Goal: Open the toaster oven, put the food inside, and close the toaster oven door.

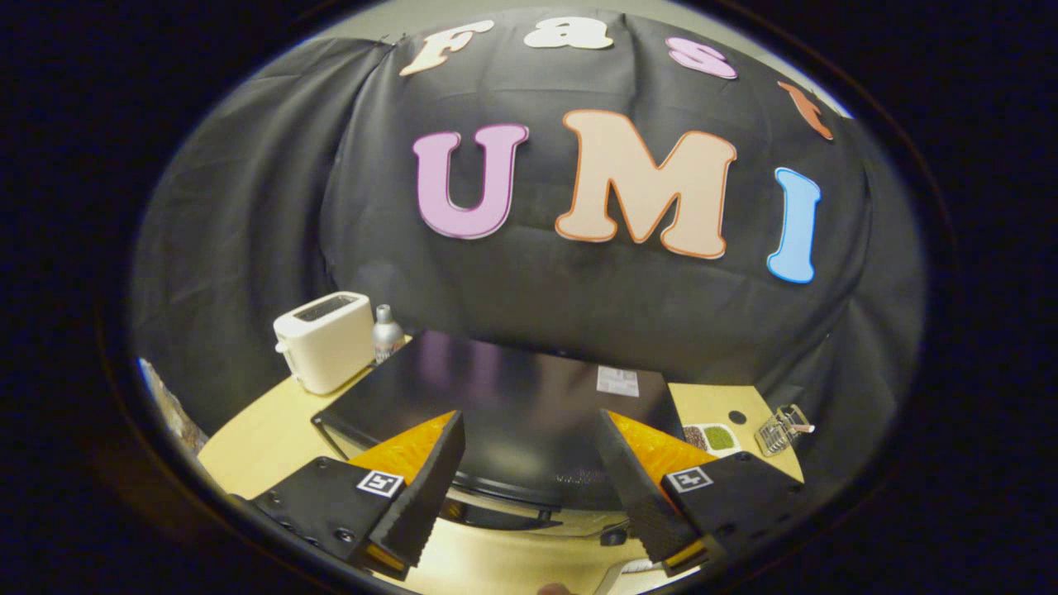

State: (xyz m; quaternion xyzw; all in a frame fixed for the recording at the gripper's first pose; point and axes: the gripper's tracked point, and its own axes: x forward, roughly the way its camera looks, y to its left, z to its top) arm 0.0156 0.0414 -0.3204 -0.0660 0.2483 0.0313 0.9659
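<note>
Below, claw (529,487) open above black toaster oven (512,405); sectioned dish (712,438) holds green food.

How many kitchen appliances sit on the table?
2. A white toaster stands beyond the tongs, beside a small bottle. The black toaster oven sits just ahead of the open tongs. More may be hidden.

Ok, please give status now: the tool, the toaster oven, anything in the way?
Tool open, holding nothing, above toaster oven. Oven door state unclear from here. White toaster and bottle beyond, to the side. Nothing between the fingers.
</note>
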